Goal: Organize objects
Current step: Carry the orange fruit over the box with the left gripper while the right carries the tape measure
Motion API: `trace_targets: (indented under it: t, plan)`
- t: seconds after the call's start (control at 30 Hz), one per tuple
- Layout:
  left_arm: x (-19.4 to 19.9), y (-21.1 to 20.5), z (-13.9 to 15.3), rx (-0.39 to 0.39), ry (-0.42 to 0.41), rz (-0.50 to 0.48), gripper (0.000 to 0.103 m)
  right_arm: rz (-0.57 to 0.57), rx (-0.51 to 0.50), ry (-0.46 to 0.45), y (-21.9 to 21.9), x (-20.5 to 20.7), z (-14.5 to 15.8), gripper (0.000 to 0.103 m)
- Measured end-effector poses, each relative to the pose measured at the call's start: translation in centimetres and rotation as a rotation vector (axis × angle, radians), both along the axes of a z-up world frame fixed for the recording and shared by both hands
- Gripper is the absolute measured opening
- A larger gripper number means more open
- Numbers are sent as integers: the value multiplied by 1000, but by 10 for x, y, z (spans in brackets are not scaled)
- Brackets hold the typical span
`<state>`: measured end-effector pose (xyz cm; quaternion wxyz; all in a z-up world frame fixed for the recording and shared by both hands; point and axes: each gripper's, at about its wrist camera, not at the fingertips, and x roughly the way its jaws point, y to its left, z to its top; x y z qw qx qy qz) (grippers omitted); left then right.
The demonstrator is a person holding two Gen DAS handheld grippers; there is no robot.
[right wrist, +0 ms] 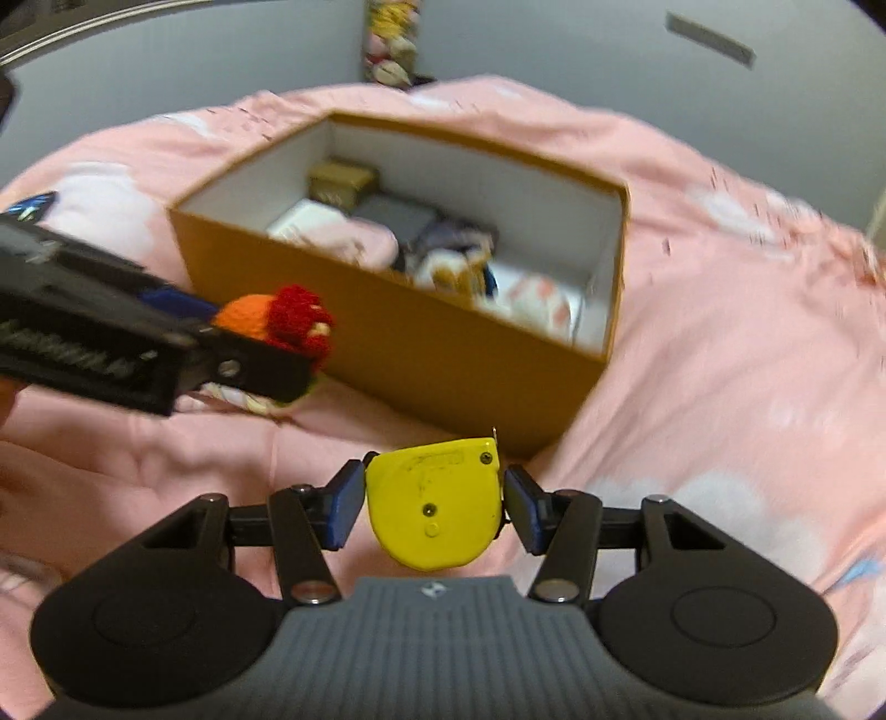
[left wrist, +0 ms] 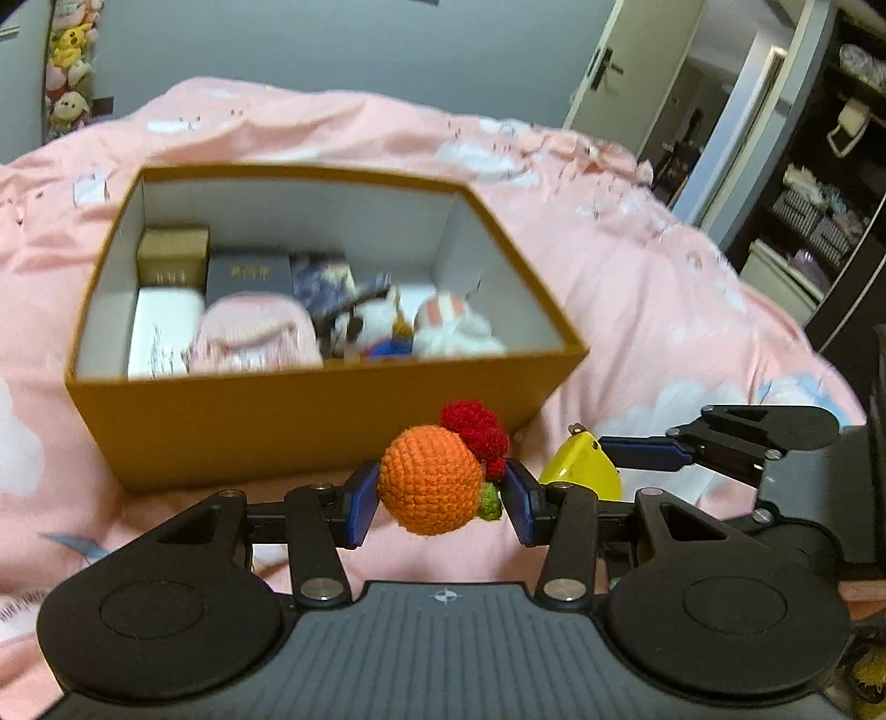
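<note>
A pink bed cover (left wrist: 637, 288) printed with white clouds spread across the bed. Beyond the bed's far-left corner hung a column of plush toys (left wrist: 69, 66) against a grey wall (left wrist: 332, 44). To the right stood a white door (left wrist: 626, 66) and dark shelving (left wrist: 819, 210).

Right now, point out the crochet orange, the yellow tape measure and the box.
crochet orange (left wrist: 431, 487), left wrist view, middle of its front.
yellow tape measure (right wrist: 434, 501), right wrist view, flat side.
box (left wrist: 310, 421), left wrist view, near outer wall.
</note>
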<state>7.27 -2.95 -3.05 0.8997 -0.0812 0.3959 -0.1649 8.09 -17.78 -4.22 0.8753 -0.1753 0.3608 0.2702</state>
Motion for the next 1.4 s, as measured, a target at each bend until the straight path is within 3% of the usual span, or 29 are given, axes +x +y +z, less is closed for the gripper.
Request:
trace_targets:
  t: [0.27, 0.53, 1.0, 1.4]
  plan:
    - [20, 9, 25, -37, -29, 48, 54, 120, -9, -124, 4, 10, 58, 57]
    - [58, 18, 32, -58, -21, 91, 54, 172, -56, -189, 21, 55, 76, 56]
    - [143, 18, 1, -50, 69, 146, 54, 224, -255, -187, 60, 156, 49, 56]
    - [189, 6, -23, -21, 146, 139, 54, 261, -389, -130, 84, 197, 12, 56]
